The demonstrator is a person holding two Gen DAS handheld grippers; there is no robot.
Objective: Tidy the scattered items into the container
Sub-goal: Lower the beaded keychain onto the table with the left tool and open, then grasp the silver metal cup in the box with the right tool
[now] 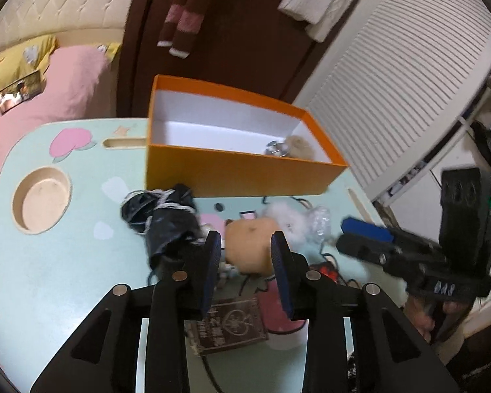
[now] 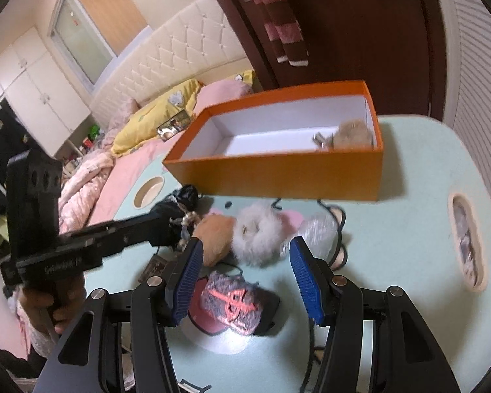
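Observation:
An orange box with a white inside stands at the back of the mint table; a beige fluffy item and a metal piece lie in its right end. In front of it lie a black bag bundle, a tan plush, a white fluffy ball, crinkled clear plastic, a grey-pink knitted item and a dark card box. My left gripper is open around the tan plush. My right gripper is open above the knitted item.
The mint table has a round cup recess at left and slots near its edges. A pink and yellow bed lies left of it; a white louvred panel stands at right. Black cables run among the items.

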